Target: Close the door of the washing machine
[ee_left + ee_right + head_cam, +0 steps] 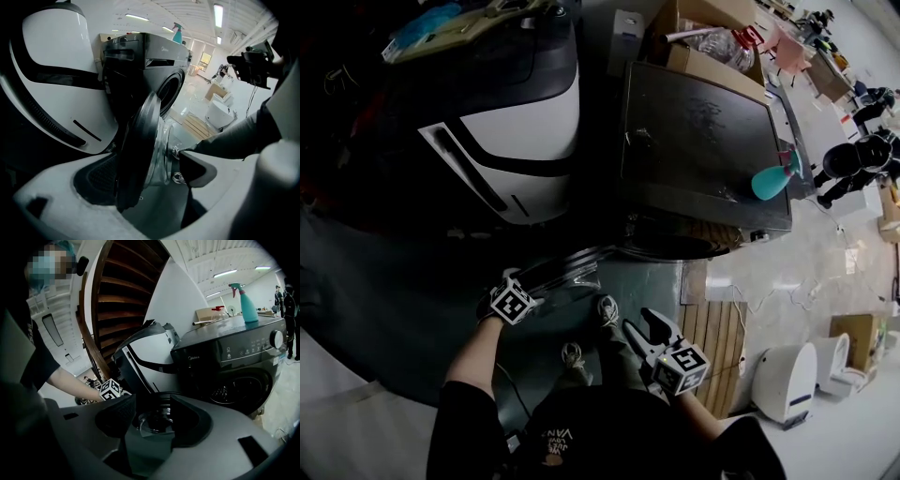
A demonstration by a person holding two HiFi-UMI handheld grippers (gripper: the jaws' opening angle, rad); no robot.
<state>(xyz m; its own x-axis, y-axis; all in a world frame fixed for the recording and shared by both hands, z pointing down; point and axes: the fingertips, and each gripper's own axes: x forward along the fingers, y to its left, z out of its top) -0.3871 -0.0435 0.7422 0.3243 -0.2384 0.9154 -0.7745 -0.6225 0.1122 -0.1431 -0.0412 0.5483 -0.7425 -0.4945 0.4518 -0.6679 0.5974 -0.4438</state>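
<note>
Since the left gripper (147, 176) straddles the rim of the open door (138, 136) with fingers (93, 180) spread, push its outer face squarely toward the drum opening (169, 91) of the washing machine (159, 56); the right gripper (152, 416) gapes empty.

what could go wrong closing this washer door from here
The left gripper has its jaws open around the door rim without clamping it, so the door might slip free during the push. The spray bottle stands near the edge of the washing machine top; a hard slam could tip it off.
</note>
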